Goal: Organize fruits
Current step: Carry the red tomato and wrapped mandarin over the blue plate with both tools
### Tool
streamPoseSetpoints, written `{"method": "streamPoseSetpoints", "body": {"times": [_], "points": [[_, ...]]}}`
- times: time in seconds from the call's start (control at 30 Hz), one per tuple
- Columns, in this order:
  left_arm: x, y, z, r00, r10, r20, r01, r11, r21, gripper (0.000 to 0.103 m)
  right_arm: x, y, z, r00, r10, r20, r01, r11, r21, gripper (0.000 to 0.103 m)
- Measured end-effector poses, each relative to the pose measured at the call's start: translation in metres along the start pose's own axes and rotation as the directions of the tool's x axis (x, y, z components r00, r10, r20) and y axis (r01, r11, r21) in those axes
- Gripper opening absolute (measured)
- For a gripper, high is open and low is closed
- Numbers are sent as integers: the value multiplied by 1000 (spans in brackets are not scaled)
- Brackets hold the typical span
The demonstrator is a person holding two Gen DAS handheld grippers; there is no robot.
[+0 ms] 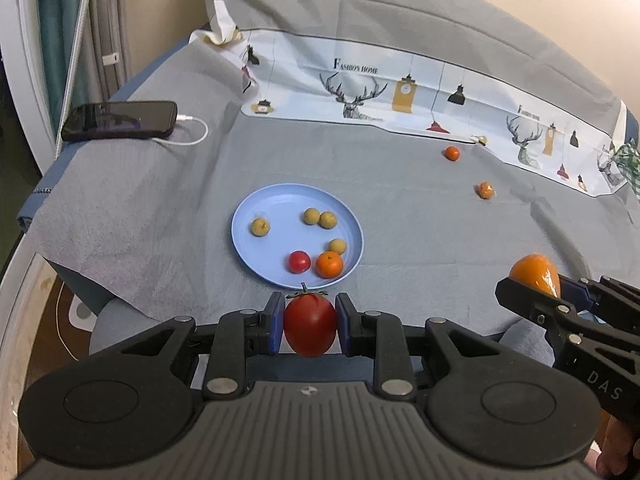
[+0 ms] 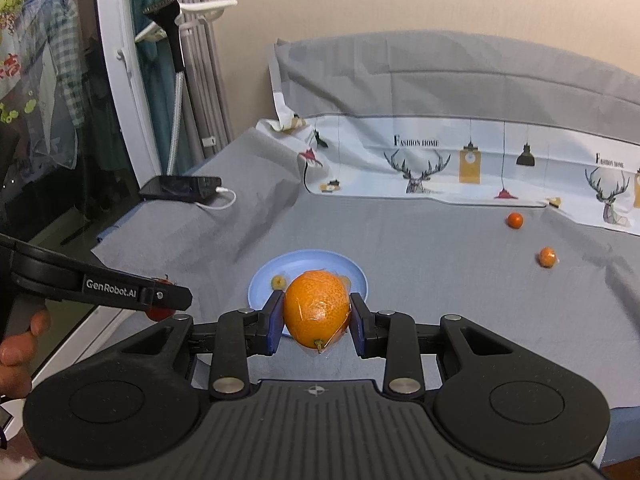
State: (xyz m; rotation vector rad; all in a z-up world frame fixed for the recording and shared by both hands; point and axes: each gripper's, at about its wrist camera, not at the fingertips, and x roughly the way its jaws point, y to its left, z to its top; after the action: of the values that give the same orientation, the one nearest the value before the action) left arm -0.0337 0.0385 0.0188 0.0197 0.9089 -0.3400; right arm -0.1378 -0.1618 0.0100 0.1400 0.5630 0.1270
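Two fruits in hand, both short of the plate (image 1: 244, 216). Left tongs (image 1: 310, 326) clamp a red tomato (image 1: 310, 328), stem pointing up toward the plate; long axis runs vertical in the left wrist view, across the pads. Right tongs (image 2: 317, 314) clamp a plastic-wrapped orange (image 2: 316, 308), stem end facing the camera.

Key relation: the blue plate lies straight ahead of the left tongs, its near rim just above the tomato in frame. From the right wrist view the plate sits directly behind the orange, mostly hidden by it. My read: left is nearer, so the tomato should drop first, with the right tongs coming in from the lower right after.

Counts:
- On plate: 4 small yellow-green fruits (image 1: 311, 216) (type unclear), 1 small tomato (image 1: 299, 261), 1 small orange (image 1: 329, 264).
- Loose on the grey cloth (image 1: 400, 200), upper right: 2 small oranges, far one (image 1: 451, 153) bare, near one (image 1: 485, 190) looks wrapped.
- Held: 1 tomato, 1 orange.

Free space on the plate is at centre-left; the near-right rim is crowded, so a drop there could knock fruit off.

Phone (image 1: 120, 120) on charge at upper left, well apart from the work.
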Motion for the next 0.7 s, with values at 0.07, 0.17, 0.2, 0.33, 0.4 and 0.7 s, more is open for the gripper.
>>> {"method": "streamPoseSetpoints", "body": {"times": [0.07, 0.17, 0.2, 0.33, 0.4, 0.7], "points": [[9, 4, 4, 1000, 5, -12, -6, 1000, -7, 29, 10, -2, 1, 1000, -6, -19, 6, 1000, -3, 35], [26, 8, 15, 999, 20, -27, -21, 1000, -9, 29, 29, -5, 2, 999, -14, -50, 14, 1000, -2, 35], [34, 9, 19, 999, 27, -33, -28, 1000, -8, 29, 36, -7, 2, 998, -16, -60, 16, 1000, -2, 35], [66, 13, 36, 997, 49, -63, -49, 999, -5, 29, 70, -9, 3, 994, -17, -104, 15, 1000, -14, 35], [85, 14, 45, 995, 57, -80, -58, 998, -1, 29, 89, -11, 4, 992, -9, -125, 7, 1000, -16, 35], [184, 19, 81, 982, 78, -173, -76, 997, 21, 29, 193, -28, 6, 973, -4, -231, -4, 999, -36, 35]]}}
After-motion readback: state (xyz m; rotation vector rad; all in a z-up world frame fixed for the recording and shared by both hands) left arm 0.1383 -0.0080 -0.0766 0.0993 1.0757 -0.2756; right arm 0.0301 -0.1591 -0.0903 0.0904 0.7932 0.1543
